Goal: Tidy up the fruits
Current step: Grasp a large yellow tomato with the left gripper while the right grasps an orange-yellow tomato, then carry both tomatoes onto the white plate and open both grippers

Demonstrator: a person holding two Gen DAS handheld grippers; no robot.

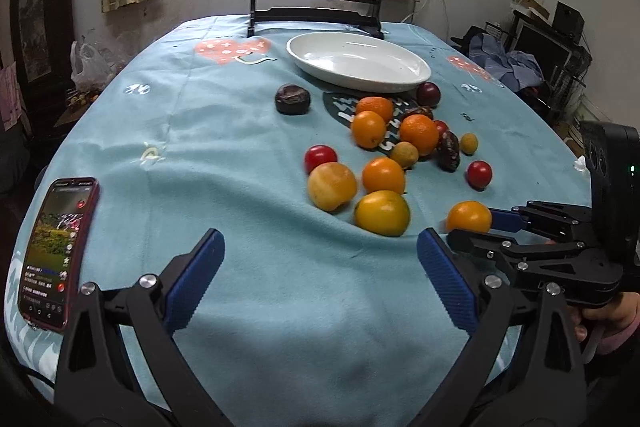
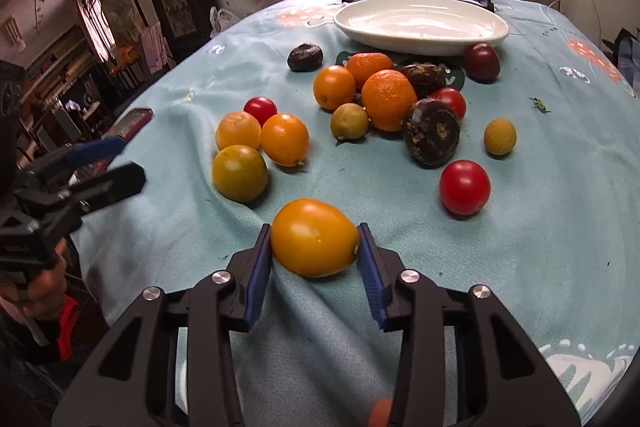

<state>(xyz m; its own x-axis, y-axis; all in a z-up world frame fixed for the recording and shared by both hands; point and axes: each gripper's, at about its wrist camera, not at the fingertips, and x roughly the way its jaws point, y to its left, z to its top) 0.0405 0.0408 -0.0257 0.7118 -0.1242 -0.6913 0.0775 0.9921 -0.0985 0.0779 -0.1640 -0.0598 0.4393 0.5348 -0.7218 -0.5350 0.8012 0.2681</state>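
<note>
Pinching a yellow-orange fruit (image 2: 315, 237) between its blue pads, the right hand-held gripper (image 2: 316, 259) holds it on the blue cloth at the near edge of the desk (image 2: 540, 211). The left hand-held gripper (image 1: 320, 279) hovers spread wide over bare cloth. Other fruits lie scattered before the empty white dish (image 2: 420, 23).
</note>
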